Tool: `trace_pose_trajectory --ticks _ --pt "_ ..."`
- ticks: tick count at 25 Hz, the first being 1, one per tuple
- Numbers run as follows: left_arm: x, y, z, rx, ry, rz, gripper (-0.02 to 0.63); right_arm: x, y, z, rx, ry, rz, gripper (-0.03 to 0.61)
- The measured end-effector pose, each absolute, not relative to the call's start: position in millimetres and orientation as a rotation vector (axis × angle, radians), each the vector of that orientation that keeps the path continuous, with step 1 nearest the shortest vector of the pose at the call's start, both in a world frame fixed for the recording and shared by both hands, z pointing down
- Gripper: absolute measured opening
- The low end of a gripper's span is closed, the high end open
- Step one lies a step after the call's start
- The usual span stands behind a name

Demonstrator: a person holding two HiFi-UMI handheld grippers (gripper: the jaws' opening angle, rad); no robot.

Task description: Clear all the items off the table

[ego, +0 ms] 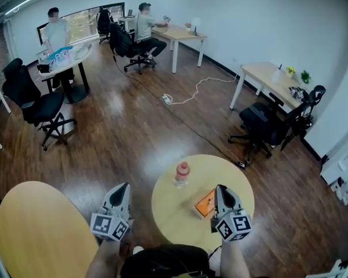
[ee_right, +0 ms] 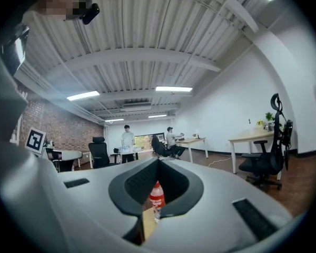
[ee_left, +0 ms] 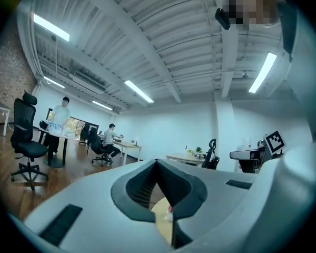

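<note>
Both pairs of jaws are pressed together with nothing between them. The left gripper [ego: 123,186] hangs over the dark wooden floor [ego: 133,132] between two tables, and the right gripper [ego: 221,187] is over the small round pale-wood table [ego: 168,216]. On that table a clear plastic bottle with a red label [ego: 181,173] stands near the far edge. A flat orange packet [ego: 205,203] lies just beside the right gripper. A larger round wooden table [ego: 35,225] sits to the left. A black office chair [ego: 267,126] stands well beyond on the right, with open floor between.

clear red-labelled plastic bottle [ego: 181,173]: far-left on round pale wooden surface [ego: 171,212] | flat orange box [ego: 205,203]: same surface, right of bottle, nearer | 2nd pale oval surface [ego: 40,230]: left, apart
</note>
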State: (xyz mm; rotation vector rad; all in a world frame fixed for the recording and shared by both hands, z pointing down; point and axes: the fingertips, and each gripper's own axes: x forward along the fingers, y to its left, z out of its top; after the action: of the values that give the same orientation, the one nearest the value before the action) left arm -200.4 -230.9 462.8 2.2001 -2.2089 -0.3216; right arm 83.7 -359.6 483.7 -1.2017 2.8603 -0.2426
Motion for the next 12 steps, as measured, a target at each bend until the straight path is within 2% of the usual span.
trace_pose_trajectory --ticks 12 --pt "-245 -212 483 2.082 -2.245 -0.404 0.005 46 -347 484 -1.157 2.886 -0.244 0.002"
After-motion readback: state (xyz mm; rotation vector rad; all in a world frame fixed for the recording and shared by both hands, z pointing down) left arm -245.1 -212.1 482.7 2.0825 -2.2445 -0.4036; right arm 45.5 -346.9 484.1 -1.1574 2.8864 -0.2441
